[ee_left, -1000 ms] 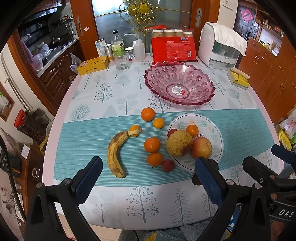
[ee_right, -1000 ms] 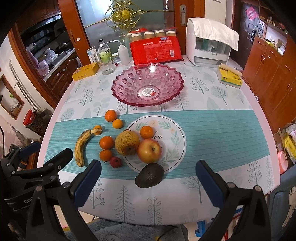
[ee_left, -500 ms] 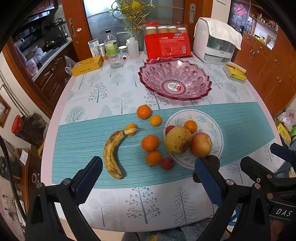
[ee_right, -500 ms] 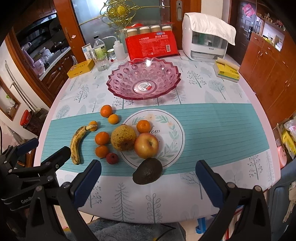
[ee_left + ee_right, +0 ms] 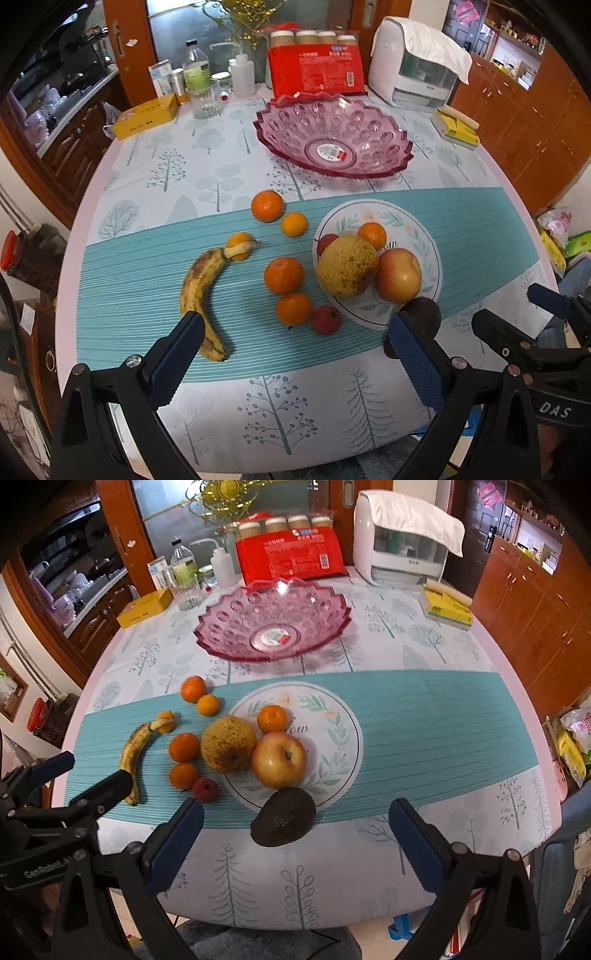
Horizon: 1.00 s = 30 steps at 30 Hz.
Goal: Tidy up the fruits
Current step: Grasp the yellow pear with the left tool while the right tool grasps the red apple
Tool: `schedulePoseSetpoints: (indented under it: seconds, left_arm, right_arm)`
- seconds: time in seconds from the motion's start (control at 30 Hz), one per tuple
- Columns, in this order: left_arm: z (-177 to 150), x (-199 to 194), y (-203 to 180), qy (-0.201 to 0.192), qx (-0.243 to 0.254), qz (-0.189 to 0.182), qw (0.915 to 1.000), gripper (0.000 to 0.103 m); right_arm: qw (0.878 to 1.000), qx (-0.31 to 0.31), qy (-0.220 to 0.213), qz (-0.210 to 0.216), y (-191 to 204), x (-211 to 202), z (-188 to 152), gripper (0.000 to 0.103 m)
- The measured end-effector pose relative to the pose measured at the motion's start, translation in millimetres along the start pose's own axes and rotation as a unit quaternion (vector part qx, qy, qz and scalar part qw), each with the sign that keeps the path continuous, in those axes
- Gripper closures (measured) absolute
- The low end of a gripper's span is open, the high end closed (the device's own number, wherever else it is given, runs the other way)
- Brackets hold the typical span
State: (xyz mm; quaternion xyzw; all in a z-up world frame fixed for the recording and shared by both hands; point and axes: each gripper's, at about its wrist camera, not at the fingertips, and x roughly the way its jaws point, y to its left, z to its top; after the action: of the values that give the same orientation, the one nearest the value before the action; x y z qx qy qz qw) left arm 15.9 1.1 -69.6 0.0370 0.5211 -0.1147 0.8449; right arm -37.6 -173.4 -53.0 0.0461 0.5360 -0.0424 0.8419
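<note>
An empty pink glass bowl (image 5: 332,147) (image 5: 273,627) stands behind a white floral plate (image 5: 406,229) (image 5: 332,731). On the plate lie a rough yellow pear (image 5: 227,744), a red apple (image 5: 279,758) and a mandarin (image 5: 272,718). A dark avocado (image 5: 284,816) lies at the plate's near rim. A spotted banana (image 5: 199,291), several mandarins (image 5: 283,275) and a small red fruit (image 5: 327,319) lie on the teal runner. My left gripper (image 5: 295,321) hangs open over the loose fruit, holding nothing. My right gripper (image 5: 295,806) straddles the avocado from above, its jaws closing, pads not touching.
Along the far edge stand a red packet (image 5: 288,557), a white appliance (image 5: 402,542), bottles and a glass (image 5: 186,590), and a yellow box (image 5: 144,607). A yellow sponge pack (image 5: 447,607) lies at the right. The table's near edge runs just under both grippers.
Both grippers have sunk toward the table, so the fruit fills more of each view. No fruit has moved.
</note>
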Motion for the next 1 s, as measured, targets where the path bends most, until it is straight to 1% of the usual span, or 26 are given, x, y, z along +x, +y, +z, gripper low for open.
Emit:
schedulePoseSetpoints:
  seconds: [0.17, 0.33, 0.53, 0.77, 0.83, 0.87, 1.0]
  left_arm:
    - [3, 25, 10, 0.014, -0.005, -0.004, 0.9999, 0.004]
    - [7, 46, 12, 0.022, -0.001, -0.011, 0.9997, 0.004]
    - [18, 75, 3, 0.034, 0.026, -0.035, 0.9985, 0.004]
    - [31, 106, -8, 0.062, 0.036, -0.064, 0.9953, 0.004]
    - [34, 115, -12, 0.071, 0.037, -0.065, 0.9946, 0.006]
    - [35, 120, -14, 0.077, 0.037, -0.066, 0.9942, 0.010]
    - [38, 131, -18, 0.095, 0.033, -0.075, 0.9921, 0.013]
  right_arm:
    - [0.999, 0.023, 0.037, 0.003, -7, 31, -14, 0.012]
    - [0.997, 0.044, 0.057, 0.017, -14, 52, -23, 0.013]
    - [0.997, 0.053, 0.037, 0.041, -23, 67, -13, 0.013]
    - [0.999, 0.017, 0.005, 0.036, -28, 67, 6, 0.016]
    - [0.999, 0.008, 0.007, 0.041, -32, 70, 9, 0.016]
    - [0.999, 0.004, 0.009, 0.047, -34, 73, 9, 0.016]
    - [0.997, -0.014, 0.032, 0.062, -39, 89, 11, 0.016]
